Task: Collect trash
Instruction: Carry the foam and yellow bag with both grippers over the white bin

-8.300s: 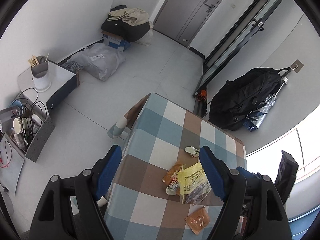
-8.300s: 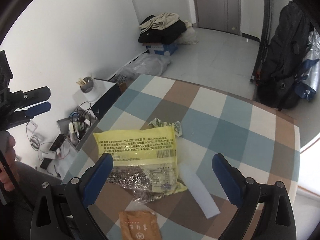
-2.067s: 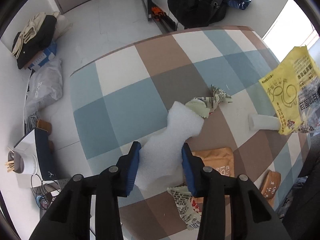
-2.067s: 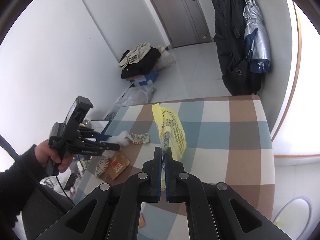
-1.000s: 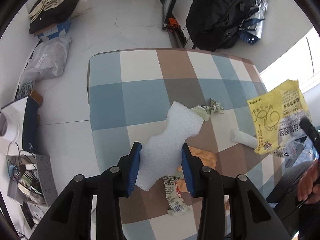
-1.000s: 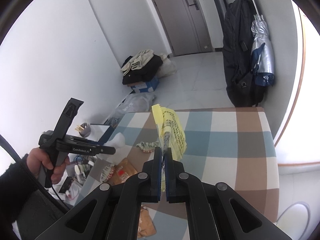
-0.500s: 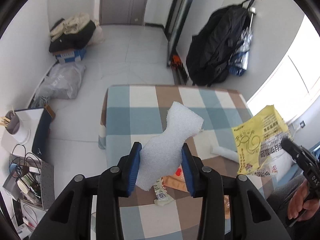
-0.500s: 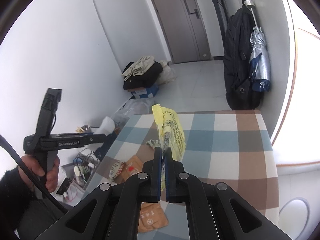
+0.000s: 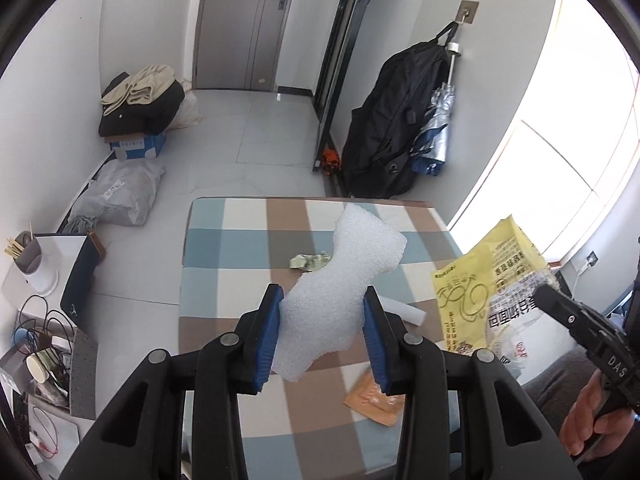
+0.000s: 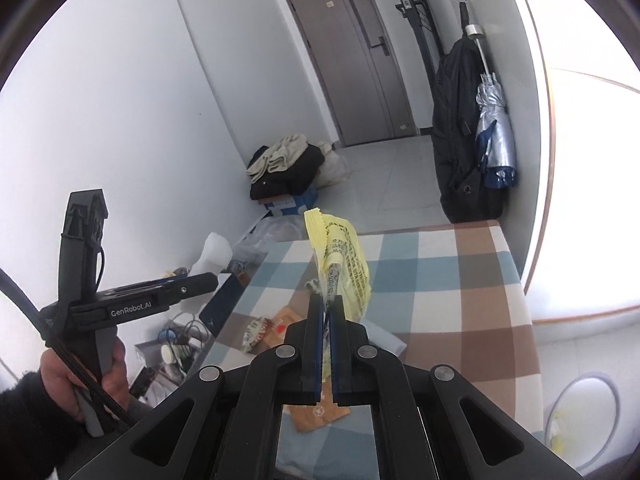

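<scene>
A check of blue, brown, white and grey squares is shown on the tablecloth (image 9: pixel 248 240). White is seen on the foam piece (image 9: pixel 340 280), and blue on the 2 pads (image 9: pixel 268 336) pressed against it. The plastic bag (image 9: pixel 492 280) is coloured yellow with black print. An orange-brown packet (image 9: pixel 374 398) is seen on the cloth. The backpack (image 9: pixel 392 128) is black, the umbrella (image 9: pixel 434 136) silver and blue.

black backpack (image 9: pixel 394 120), folded umbrella (image 9: pixel 434 136), grey door (image 9: pixel 248 20)
</scene>
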Demonstrator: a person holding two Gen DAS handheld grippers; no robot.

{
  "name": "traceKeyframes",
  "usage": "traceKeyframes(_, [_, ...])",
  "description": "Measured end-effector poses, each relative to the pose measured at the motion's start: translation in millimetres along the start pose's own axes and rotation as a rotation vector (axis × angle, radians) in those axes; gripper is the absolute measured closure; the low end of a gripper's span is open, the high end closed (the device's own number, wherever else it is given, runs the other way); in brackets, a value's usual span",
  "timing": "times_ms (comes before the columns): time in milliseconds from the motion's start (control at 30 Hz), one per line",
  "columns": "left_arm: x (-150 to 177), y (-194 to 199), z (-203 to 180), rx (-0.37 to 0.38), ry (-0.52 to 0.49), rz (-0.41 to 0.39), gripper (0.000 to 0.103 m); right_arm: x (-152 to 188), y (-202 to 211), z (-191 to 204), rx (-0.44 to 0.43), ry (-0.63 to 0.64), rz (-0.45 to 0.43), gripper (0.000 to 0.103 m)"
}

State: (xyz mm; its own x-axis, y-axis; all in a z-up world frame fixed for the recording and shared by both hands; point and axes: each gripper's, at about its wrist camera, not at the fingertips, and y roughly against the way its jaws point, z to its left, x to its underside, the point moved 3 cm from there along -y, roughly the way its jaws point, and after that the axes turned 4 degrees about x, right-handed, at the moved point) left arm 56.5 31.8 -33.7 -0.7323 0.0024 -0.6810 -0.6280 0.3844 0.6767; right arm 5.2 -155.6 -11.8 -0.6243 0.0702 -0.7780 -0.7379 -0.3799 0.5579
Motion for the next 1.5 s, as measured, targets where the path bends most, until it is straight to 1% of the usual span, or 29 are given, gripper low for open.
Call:
traceKeyframes(133, [0, 6, -10, 0.025, 0.003, -0.020, 0.069, -1, 17, -4, -0.018, -0.020, -0.016, 0.101])
traceKeyframes(233, [-3, 8, -19, -0.008, -0.028, -0.038, 0.069, -8, 34, -9, -0.023, -0.025, -0.048, 0.101])
traceKeyframes(300, [-6, 9, -25, 0.002, -0.026, -0.048, 0.069, -13, 43, -13, -0.023, -0.031, -0.065, 0.101])
traceKeyframes(433, [-11, 11, -45, 0.022, -0.017, -0.069, 0.069, -23, 63, -21, -0.031, -0.031, -0.096, 0.101])
traceKeyframes(533, [-18, 11, -68, 0.027, -0.040, -0.096, 0.069, -31, 81, -32, -0.032, -0.040, -0.121, 0.101])
traceKeyframes(633, [-23, 9, -92, 0.063, -0.055, -0.105, 0.069, -39, 101, -47, -0.019, -0.044, -0.156, 0.101])
traceKeyframes(767, [-28, -2, -128, 0.115, -0.085, -0.096, 0.069, -47, 126, -74, 0.018, -0.062, -0.196, 0.101])
traceKeyframes(900, [-35, -16, -167, 0.188, -0.097, -0.081, 0.069, -52, 148, -105, 0.085, -0.067, -0.220, 0.101])
traceKeyframes(1067, [-40, -37, -209, 0.266, -0.106, -0.045, 0.069, -50, 172, -148, 0.177, -0.079, -0.230, 0.101])
traceKeyframes(1200, [-38, -59, -245, 0.327, -0.134, 0.008, 0.069, -39, 185, -187, 0.260, -0.120, -0.219, 0.101])
traceKeyframes(1333, [-28, -85, -278, 0.404, -0.158, 0.097, 0.069, -21, 188, -227, 0.313, -0.195, -0.184, 0.101])
traceKeyframes(1367, [-24, -92, -287, 0.429, -0.162, 0.129, 0.069, -15, 187, -238, 0.325, -0.219, -0.172, 0.101])
traceKeyframes(1433, [-13, -112, -305, 0.486, -0.155, 0.214, 0.069, -3, 185, -259, 0.347, -0.261, -0.149, 0.101])
traceKeyframes(1500, [-1, -133, -321, 0.519, -0.146, 0.300, 0.069, 11, 177, -281, 0.375, -0.299, -0.112, 0.101])
